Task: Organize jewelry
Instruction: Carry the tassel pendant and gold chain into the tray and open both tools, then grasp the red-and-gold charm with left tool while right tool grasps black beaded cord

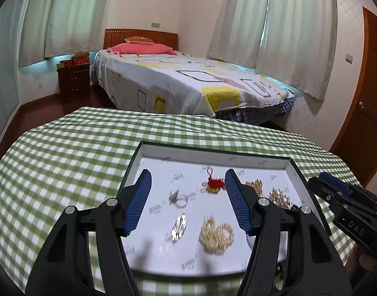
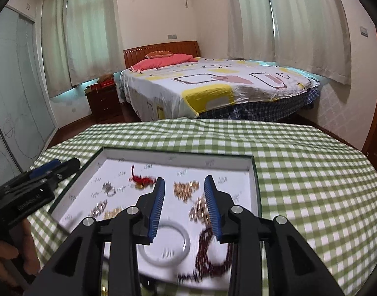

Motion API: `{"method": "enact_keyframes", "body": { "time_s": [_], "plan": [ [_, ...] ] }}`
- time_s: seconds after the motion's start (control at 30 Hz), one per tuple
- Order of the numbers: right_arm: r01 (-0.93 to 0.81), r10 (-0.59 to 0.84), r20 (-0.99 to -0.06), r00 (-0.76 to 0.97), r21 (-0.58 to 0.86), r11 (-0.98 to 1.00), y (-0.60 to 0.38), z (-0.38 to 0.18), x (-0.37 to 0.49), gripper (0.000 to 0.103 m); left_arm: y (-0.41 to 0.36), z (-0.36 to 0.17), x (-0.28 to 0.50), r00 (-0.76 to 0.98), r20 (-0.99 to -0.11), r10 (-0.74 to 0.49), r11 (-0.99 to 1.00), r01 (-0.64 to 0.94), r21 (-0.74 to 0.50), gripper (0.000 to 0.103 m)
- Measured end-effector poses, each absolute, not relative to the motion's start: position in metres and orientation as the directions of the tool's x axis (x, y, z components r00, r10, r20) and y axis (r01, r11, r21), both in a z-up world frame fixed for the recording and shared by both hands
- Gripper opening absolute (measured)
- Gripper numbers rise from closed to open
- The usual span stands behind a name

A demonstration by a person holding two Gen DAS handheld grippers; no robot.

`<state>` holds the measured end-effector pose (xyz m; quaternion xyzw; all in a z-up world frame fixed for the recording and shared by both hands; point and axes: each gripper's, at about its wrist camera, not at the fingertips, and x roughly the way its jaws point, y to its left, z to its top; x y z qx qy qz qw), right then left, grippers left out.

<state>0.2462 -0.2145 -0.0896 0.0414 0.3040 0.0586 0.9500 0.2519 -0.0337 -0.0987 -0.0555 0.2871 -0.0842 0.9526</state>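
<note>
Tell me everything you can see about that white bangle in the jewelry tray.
The white bangle is a plain, smooth closed ring, pale and slightly translucent, perhaps jade or glass. It lies flat on the white floor of the tray, near its front edge, with the dark red bead bracelet beside it; whether they touch is unclear. The right tool hangs open above it, one finger hiding part of the rim. Nothing grips it. The picture is blurred there.

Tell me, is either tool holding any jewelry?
No. The left tool and right tool are both open over the tray, with nothing gripped.
</note>
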Motion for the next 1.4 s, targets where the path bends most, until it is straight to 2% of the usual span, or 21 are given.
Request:
{"method": "enact_keyframes", "body": {
  "time_s": [0.53,0.87,1.0,1.03,1.07,1.4],
  "plan": [
    [-0.055,0.128,-0.640,0.757,0.133,0.990,-0.226,-0.127,0.175,0.035,-0.043,-0.134,0.177,0.751,-0.618,-0.231,0.973,0.189,-0.134,0.060],
    [-0.037,0.133,-0.649,0.749,0.159,0.987,-0.239,-0.137,0.159,0.035,-0.070,-0.158,0.160,0.702,-0.666,-0.251,0.963,0.252,-0.097,0.059],
    [-0.032,0.134,-0.649,0.749,0.167,0.985,-0.241,-0.140,0.154,0.035,-0.076,-0.166,0.163,0.675,-0.693,-0.254,0.961,0.256,-0.103,0.057],
    [-0.032,0.136,-0.649,0.749,0.169,0.985,-0.241,-0.141,0.153,0.035,-0.076,-0.168,0.164,0.667,-0.700,-0.257,0.960,0.257,-0.107,0.051],
    [-0.031,0.136,-0.648,0.749,0.171,0.985,-0.242,-0.141,0.153,0.035,-0.076,-0.168,0.165,0.663,-0.703,-0.258,0.960,0.258,-0.109,0.050],
    [-0.035,0.142,-0.648,0.748,0.175,0.984,-0.240,-0.143,0.152,0.035,-0.081,-0.175,0.165,0.620,-0.736,-0.274,0.953,0.278,-0.120,0.049]
  ]
}}
